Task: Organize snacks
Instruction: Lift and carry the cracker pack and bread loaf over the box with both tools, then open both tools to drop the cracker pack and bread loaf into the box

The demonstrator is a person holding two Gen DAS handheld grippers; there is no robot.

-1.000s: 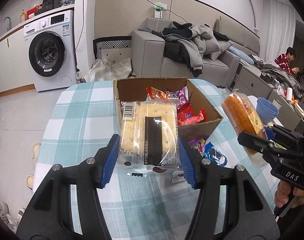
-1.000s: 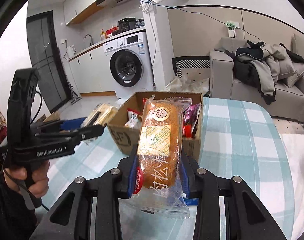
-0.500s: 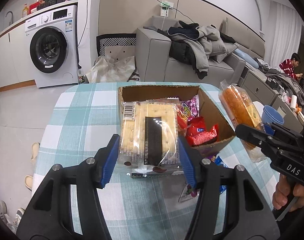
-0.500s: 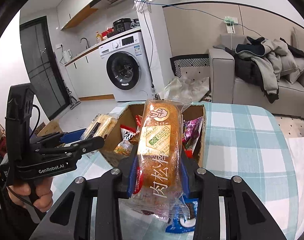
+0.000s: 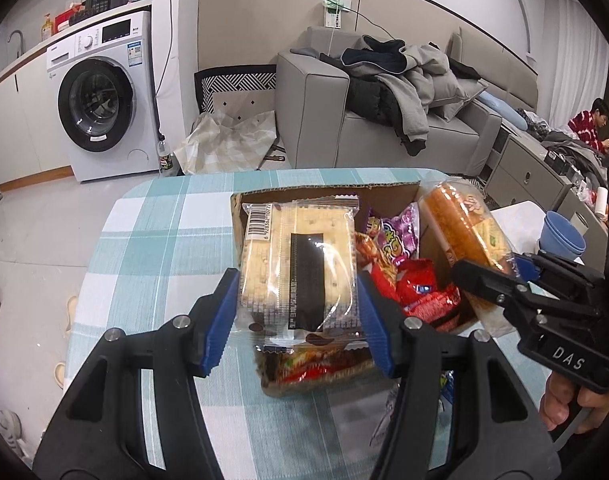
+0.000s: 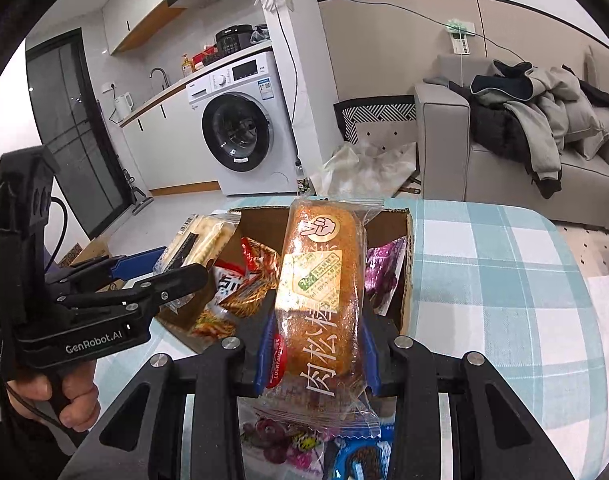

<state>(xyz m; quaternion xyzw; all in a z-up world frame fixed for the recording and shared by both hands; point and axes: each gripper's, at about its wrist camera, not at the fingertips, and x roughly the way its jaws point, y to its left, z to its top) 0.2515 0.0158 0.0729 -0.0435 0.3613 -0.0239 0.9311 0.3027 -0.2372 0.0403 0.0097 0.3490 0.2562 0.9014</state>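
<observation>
Carry-to-box step: left hand-held gripper point(image 5: 298, 312) clamps cracker pack point(image 5: 298, 268), right hand-held gripper point(image 6: 316, 354) clamps bread loaf point(image 6: 320, 296); next, lower both into cardboard box point(image 5: 388, 190) and release.

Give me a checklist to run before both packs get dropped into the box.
1. Left gripper clamped on the cracker pack: ok, the blue fingers press both sides.
2. Right gripper clamped on the bread pack: ok.
3. Box open on top: ok, no flap covers it.
4. Space inside the box: cannot tell; red and purple bags already lie in it, and the held packs hide much of it.
5. Both packs over the opening: cannot tell from these angles.
6. The two grippers apart from each other: ok, a gap shows in both views.
</observation>
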